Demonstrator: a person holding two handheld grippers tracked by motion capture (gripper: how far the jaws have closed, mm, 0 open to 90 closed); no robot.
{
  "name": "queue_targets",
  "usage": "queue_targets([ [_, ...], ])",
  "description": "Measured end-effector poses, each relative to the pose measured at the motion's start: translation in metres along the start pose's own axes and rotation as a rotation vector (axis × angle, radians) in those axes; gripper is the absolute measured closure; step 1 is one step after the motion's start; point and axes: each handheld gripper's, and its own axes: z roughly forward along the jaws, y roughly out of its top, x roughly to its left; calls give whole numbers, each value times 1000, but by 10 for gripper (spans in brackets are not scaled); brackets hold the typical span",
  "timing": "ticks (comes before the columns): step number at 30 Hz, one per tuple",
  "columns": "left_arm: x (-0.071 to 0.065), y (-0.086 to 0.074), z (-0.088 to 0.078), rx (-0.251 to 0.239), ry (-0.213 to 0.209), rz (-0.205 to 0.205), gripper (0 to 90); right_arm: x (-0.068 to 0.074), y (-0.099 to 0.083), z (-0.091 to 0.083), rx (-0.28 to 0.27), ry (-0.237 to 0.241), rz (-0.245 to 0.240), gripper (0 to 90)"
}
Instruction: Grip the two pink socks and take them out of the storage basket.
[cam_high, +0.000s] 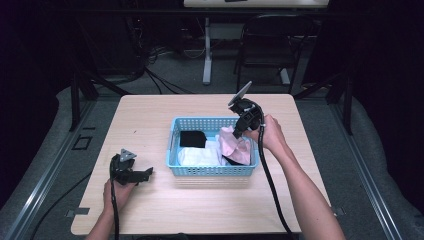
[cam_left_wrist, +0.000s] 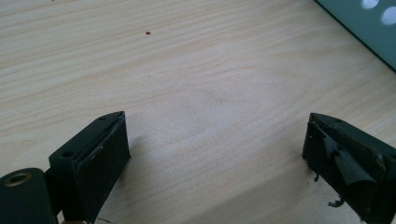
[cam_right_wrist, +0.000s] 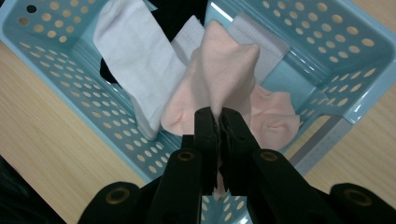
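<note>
We see the right gripper (cam_right_wrist: 218, 116) above the blue basket (cam_high: 176, 150), its jaws closed tight on a pink sock (cam_right_wrist: 219, 79) that hangs over the white socks (cam_right_wrist: 135, 60) inside. The left gripper (cam_left_wrist: 215, 158) rests on the table (cam_left_wrist: 196, 74), left of the basket, jaws wide apart and holding nothing.
</note>
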Motion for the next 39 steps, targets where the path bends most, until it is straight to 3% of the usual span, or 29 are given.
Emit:
queue_targets([
  [26,0,0,0,-2,0,-2,71,5,2,-48,-13,-43,-24,856],
  [39,0,0,0,-2,1,-2,71,-11,-17,-79,-49,-66,5,856],
])
